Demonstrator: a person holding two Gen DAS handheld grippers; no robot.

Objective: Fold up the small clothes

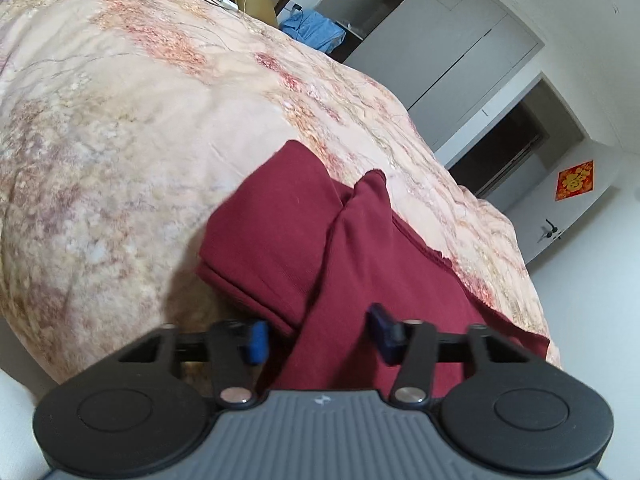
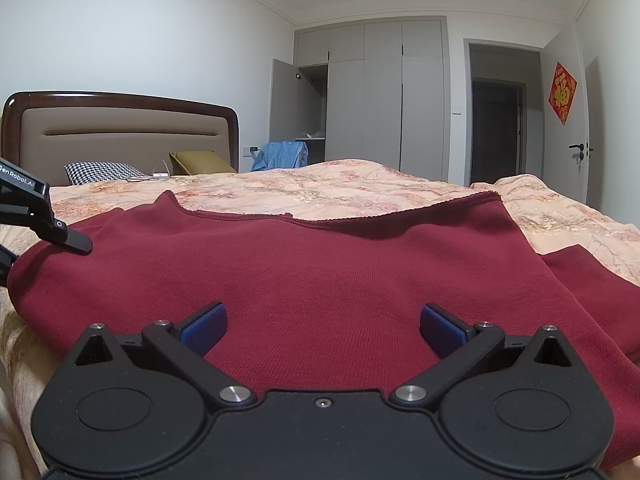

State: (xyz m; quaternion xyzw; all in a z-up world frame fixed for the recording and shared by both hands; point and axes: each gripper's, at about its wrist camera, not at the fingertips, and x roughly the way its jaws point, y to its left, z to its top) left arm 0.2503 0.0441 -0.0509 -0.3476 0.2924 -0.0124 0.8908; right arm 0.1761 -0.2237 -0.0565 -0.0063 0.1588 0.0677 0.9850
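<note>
A dark red knit garment (image 2: 320,272) lies spread on the bed, its ribbed hem toward the far side. In the left wrist view a raised fold of the garment (image 1: 344,248) runs back between the fingers of my left gripper (image 1: 320,336). The left blue pad (image 1: 256,340) stands clear of the cloth and the right pad (image 1: 382,330) sits at its edge, so the gripper is open. My right gripper (image 2: 324,330) hovers low over the near part of the garment, open wide with nothing pinched. The left gripper's body (image 2: 60,232) shows at the garment's left end.
The bed wears a peach floral quilt (image 1: 120,140). At its head are a padded headboard (image 2: 120,132), a checked pillow (image 2: 100,172) and an olive cushion (image 2: 200,162). Beyond stand a grey wardrobe (image 2: 380,100) with one door open, blue clothing (image 2: 282,154), a dark doorway (image 2: 498,128) and a door handle (image 2: 578,148).
</note>
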